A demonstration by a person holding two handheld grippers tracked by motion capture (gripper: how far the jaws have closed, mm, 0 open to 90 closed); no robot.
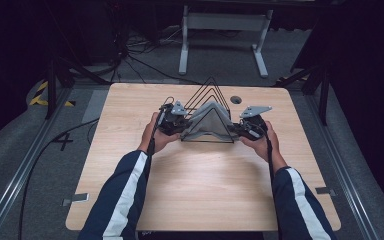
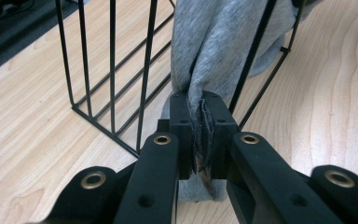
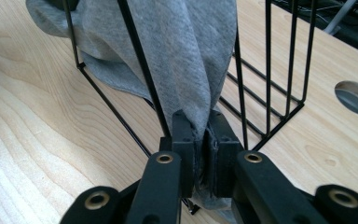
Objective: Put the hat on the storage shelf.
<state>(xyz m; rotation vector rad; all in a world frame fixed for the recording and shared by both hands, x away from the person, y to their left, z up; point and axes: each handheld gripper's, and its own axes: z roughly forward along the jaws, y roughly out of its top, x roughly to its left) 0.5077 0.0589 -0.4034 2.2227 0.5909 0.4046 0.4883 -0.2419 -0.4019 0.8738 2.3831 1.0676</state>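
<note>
Worktop, light wood, carries one landmark: a black wire rack with triangular peaked frames, standing toward the far middle. All places below are relative to that rack

Grey cloth, a soft jersey-like fabric, is draped over the near frames of the rack, peak up, both ends hanging down to the rack's two foot corners. Some fabric bunches on the wood just past the rack's base

Left hand-held gripper sits at the rack's left foot, jaws squeezed tight on the cloth's left edge; the left gripper view shows fabric pinched between the pads, wire running just beside it. Right hand-held gripper at the rack's right foot, jaws likewise clamped on the cloth's right edge, seen close in the right gripper view

Step in hand, as I read it: moving the cloth on or off the rack with both ends gripped. To do it well:
- keep both ends level so the cloth rides evenly over the peak
- lift clear of the wire tips, don't drag sideways, or the rack likely tips or slides
- watch that neither pad catches a wire, they're very close
- keep the tension even, since the fabric looks stretchy and may snag
</note>
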